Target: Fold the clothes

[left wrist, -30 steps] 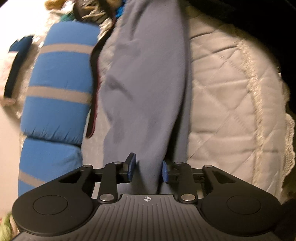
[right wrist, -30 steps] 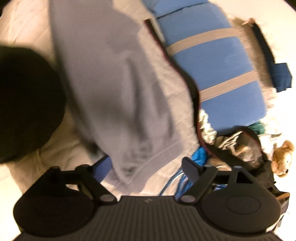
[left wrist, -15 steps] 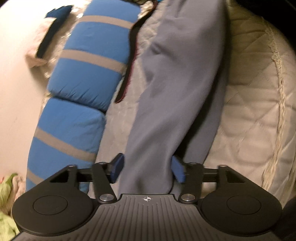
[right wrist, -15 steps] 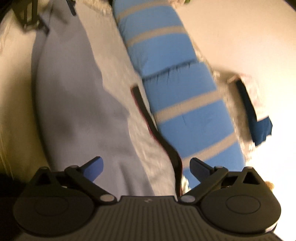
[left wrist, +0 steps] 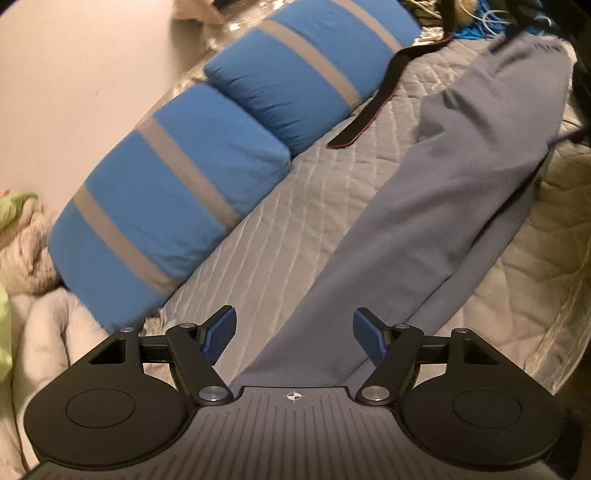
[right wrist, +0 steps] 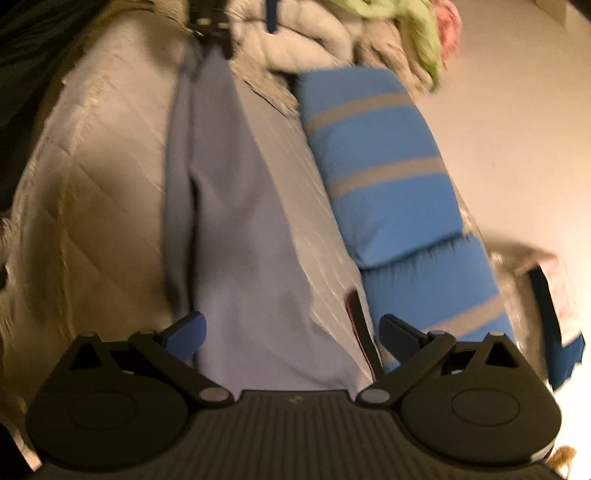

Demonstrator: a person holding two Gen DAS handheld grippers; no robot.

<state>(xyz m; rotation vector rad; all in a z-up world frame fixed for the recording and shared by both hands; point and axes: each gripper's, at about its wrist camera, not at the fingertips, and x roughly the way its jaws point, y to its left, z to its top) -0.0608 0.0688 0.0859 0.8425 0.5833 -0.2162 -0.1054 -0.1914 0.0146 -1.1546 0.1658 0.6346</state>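
Soft grey trousers (left wrist: 436, 206) lie long and creased on the diamond-quilted bedspread (left wrist: 295, 229), beside striped blue cushions (left wrist: 177, 192); left gripper (left wrist: 294, 334) opening, pads clear of cloth; right gripper (right wrist: 291, 332) spread wide, pinching nothing.

A home bedroom, shown by a quilted bedspread (left wrist: 295, 229), blue striped pillows (left wrist: 177, 192) and piled laundry (right wrist: 369, 33) against a wall.

Warm dim indoor light around me, my right view smeared with motion blur, left view sharper, fisheye bending the edges, corners falling to black.
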